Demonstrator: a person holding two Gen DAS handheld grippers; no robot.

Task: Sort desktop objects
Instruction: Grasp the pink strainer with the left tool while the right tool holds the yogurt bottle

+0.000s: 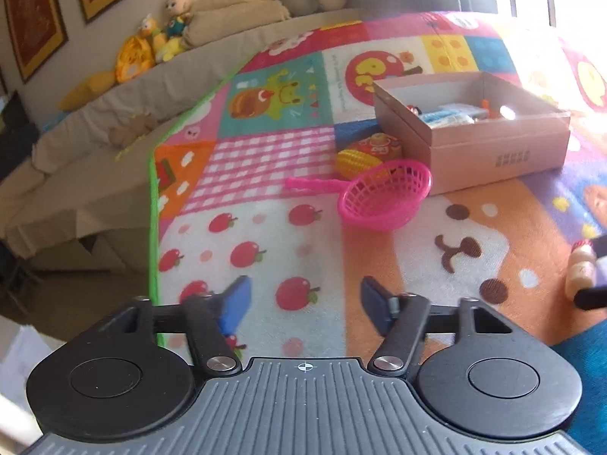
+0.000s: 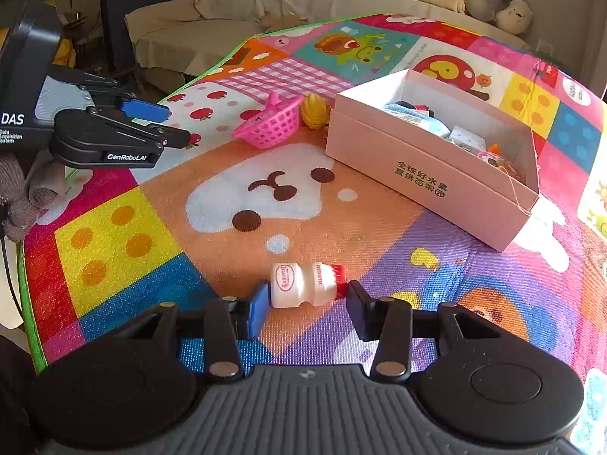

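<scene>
Patterned mat [image 2: 114, 250] holds "GenRobot.AI" left gripper [image 2: 167, 121], printed box [image 2: 428, 178].

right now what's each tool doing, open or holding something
Left tool: open, nothing between its pads.
Right tool: shut on the small yogurt bottle, gripped end to end.

Black gripper [image 2: 305, 303] with blue pads [image 2: 259, 313], silver screws, ribbed grey housing.

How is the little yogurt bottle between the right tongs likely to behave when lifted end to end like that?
The bottle looks like small, probably light plastic. It lies sideways, rounded, so it may roll. The right tongs press base and red cap; a smooth end could slip or pivot.
</scene>
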